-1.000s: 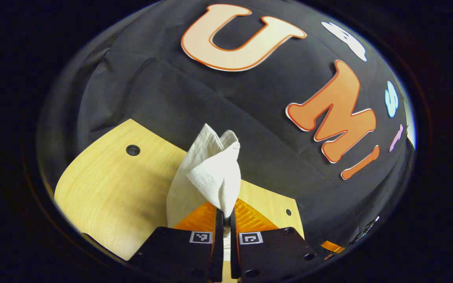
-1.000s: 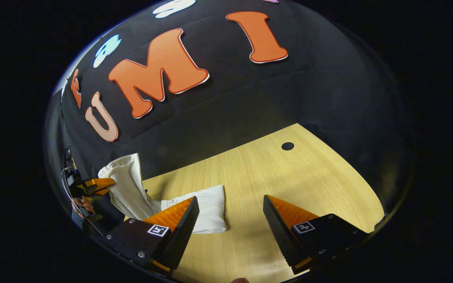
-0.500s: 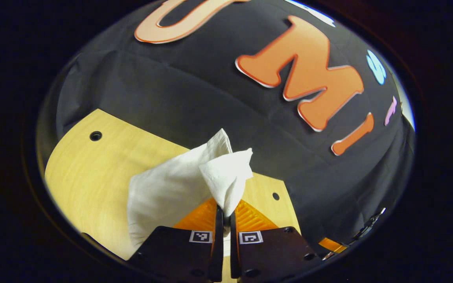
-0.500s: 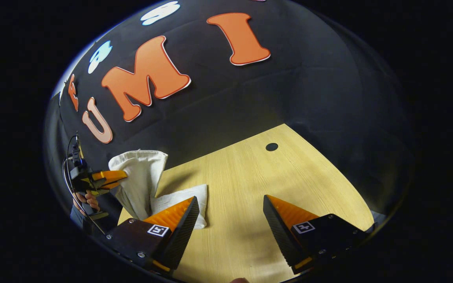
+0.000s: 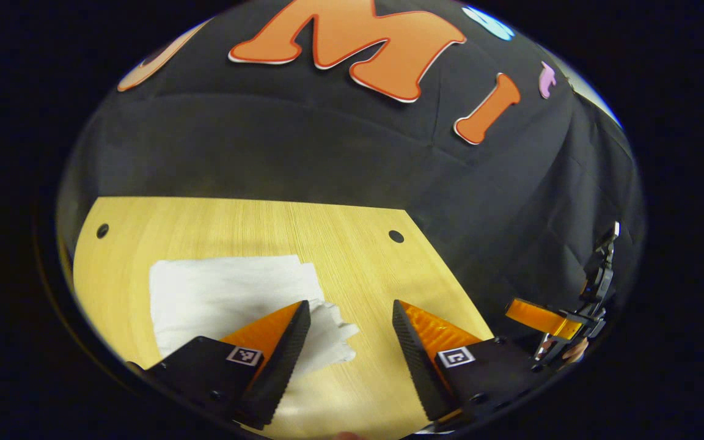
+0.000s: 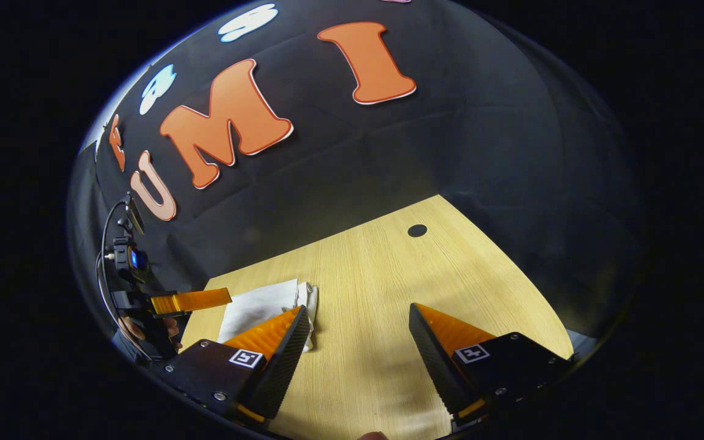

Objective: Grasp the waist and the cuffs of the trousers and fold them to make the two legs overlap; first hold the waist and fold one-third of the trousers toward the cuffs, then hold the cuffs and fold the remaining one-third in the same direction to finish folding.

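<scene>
Lying folded on the table (image 5: 352, 244): white trousers (image 5: 230, 293) (soft, light, likely best pinched at an edge). Hovering nearby with jaws wide, empty: left gripper (image 5: 347, 333), right gripper (image 6: 358, 336).

A light wooden counter (image 5: 352, 244) with small round holes (image 5: 396, 236) near its far corners stands in front of a black cloth wall (image 5: 278, 159) that hangs in soft folds, and bright light falls on the wood while the edges stay dark.
</scene>
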Demonstrator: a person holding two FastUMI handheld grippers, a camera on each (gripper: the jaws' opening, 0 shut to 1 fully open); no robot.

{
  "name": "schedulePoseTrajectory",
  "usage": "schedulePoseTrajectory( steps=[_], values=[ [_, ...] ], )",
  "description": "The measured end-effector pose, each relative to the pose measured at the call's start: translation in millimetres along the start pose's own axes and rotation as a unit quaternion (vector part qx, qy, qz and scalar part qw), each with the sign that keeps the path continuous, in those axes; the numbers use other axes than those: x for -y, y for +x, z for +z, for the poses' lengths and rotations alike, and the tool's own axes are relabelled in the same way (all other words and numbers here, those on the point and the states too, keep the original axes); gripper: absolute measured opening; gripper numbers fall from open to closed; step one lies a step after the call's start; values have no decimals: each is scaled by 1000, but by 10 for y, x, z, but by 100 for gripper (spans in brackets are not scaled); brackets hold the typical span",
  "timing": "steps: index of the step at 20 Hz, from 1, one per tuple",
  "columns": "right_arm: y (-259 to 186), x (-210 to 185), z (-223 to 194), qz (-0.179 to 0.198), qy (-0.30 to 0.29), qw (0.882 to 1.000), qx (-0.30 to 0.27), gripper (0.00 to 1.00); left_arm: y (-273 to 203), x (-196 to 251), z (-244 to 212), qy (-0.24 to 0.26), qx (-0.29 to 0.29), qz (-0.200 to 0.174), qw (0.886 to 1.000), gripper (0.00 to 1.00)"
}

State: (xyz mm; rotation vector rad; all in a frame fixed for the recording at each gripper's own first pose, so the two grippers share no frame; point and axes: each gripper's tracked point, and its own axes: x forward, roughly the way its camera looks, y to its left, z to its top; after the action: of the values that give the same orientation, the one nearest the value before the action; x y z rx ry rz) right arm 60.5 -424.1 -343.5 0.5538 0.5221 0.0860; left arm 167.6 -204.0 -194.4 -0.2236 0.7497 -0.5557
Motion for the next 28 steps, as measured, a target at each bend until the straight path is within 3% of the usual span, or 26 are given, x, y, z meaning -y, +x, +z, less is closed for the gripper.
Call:
schedulePoseTrajectory(
  steps=[1,8,13,16,20,25,28],
  values=[
    [-11,-50,30,2,-9,1000,7,98,-68,-67,42,11,9,10,1000,99],
    [-187,-649,260,12,-112,991,65,98,-820,-397,518,70,108,105,986,99],
    [-417,-1202,448,24,-180,975,129,98,-1320,-383,811,102,186,158,964,99],
    [-659,-1480,525,20,-207,965,161,99,-1649,-357,889,102,227,169,954,99],
    [-920,-1754,566,28,-205,959,192,99,-2435,-421,953,122,310,208,920,99],
    [-1297,-2065,461,35,-204,951,228,99,-3187,-393,621,125,347,203,907,96],
    [-1597,-2261,280,44,-206,949,236,99,-3435,-347,366,124,348,201,907,96]
  ],
)
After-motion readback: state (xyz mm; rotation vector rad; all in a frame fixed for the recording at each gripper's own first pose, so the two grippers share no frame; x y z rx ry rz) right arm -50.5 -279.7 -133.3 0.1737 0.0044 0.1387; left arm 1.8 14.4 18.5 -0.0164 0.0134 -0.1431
